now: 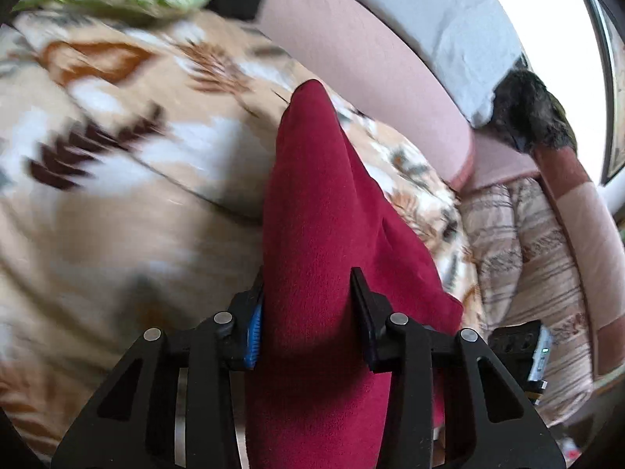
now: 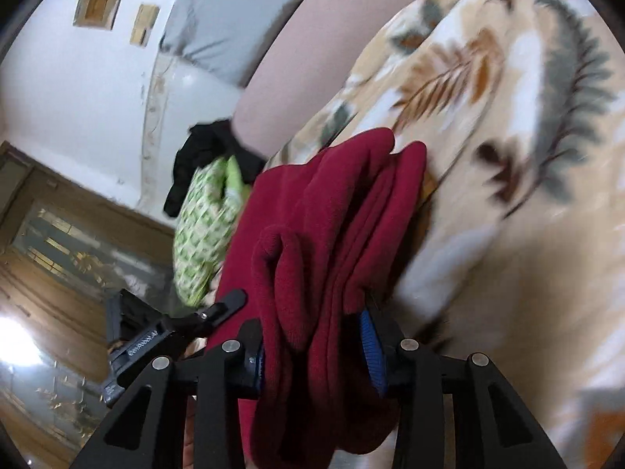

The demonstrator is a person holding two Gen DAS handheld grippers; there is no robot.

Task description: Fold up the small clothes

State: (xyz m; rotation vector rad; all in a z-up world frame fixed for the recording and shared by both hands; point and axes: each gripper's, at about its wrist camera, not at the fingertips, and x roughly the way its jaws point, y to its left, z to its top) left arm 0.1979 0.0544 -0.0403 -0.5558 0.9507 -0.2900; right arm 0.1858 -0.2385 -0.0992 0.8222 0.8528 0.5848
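A dark red knitted garment [image 1: 312,211] hangs lifted above a bed with a beige leaf-print blanket [image 1: 117,164]. My left gripper [image 1: 308,305] is shut on one part of it, the cloth bunched between the black fingers with blue pads. In the right wrist view the same red garment [image 2: 336,234] is folded in thick layers, and my right gripper [image 2: 316,336] is shut on that bundle. The leaf-print blanket [image 2: 508,156] lies under and to the right of it.
A green-and-white patterned cloth [image 2: 199,234] and a black garment [image 2: 203,156] lie at the bed's end. A pink cushion [image 1: 371,70] and grey pillow [image 1: 449,31] line the wall. A dark furry thing [image 1: 531,109] sits at the sofa's corner. My other gripper [image 2: 156,348] shows lower left.
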